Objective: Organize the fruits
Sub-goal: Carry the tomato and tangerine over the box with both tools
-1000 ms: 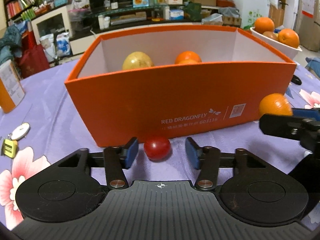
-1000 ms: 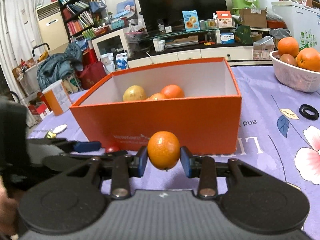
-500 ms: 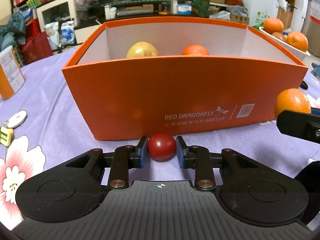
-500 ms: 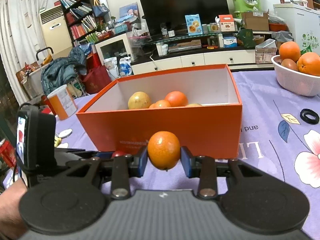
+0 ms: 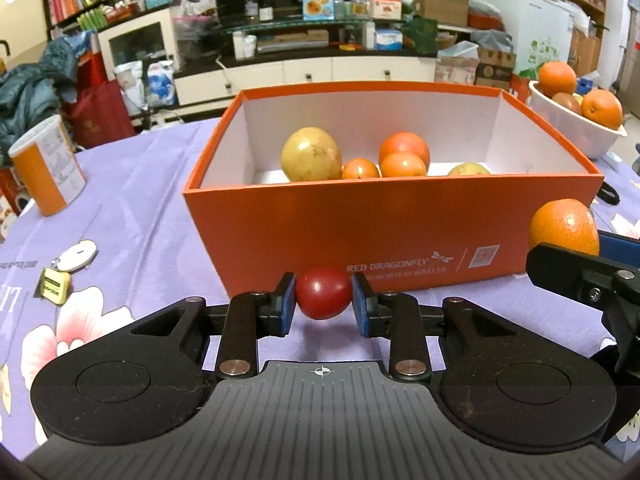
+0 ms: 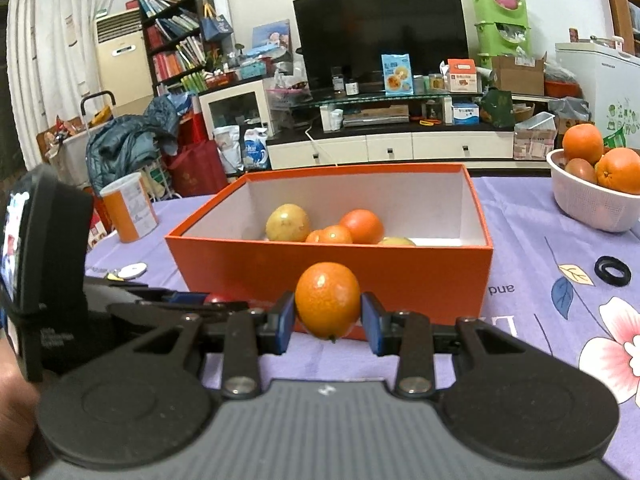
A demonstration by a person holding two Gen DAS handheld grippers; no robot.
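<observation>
Left wrist view: a red tomato (image 5: pixel 323 293) is clamped between the blue pads (image 5: pixel 286 305) of the left gripper (image 5: pixel 323 300), whose jaws have just been closing onto it. The tomato is held clear of the purple cloth (image 5: pixel 140 240), just in front of the near wall of the orange box (image 5: pixel 400 224). Inside the box, a yellow fruit (image 5: pixel 311 154), three orange fruits and part of another yellow one are seen toward the far side. At the right edge an orange (image 5: pixel 565 225) is seen, gripped by the right gripper (image 5: pixel 576 258), beside the box's near right corner.

From the right wrist view, the orange (image 6: pixel 328 300) is pinched between the pads of the right gripper (image 6: pixel 328 318), above the cloth (image 6: pixel 532 264) and in front of the box (image 6: pixel 320 276). The left gripper (image 6: pixel 192 300) is seen at the left with the tomato (image 6: pixel 218 298) partly hidden behind it.

Farther out, a white bowl (image 6: pixel 588 204) of fruit stands at the right, a black ring (image 6: pixel 612 271) lies on the cloth near it, and an orange can (image 5: pixel 48 168) and keys (image 5: pixel 66 266) are found at the left.
</observation>
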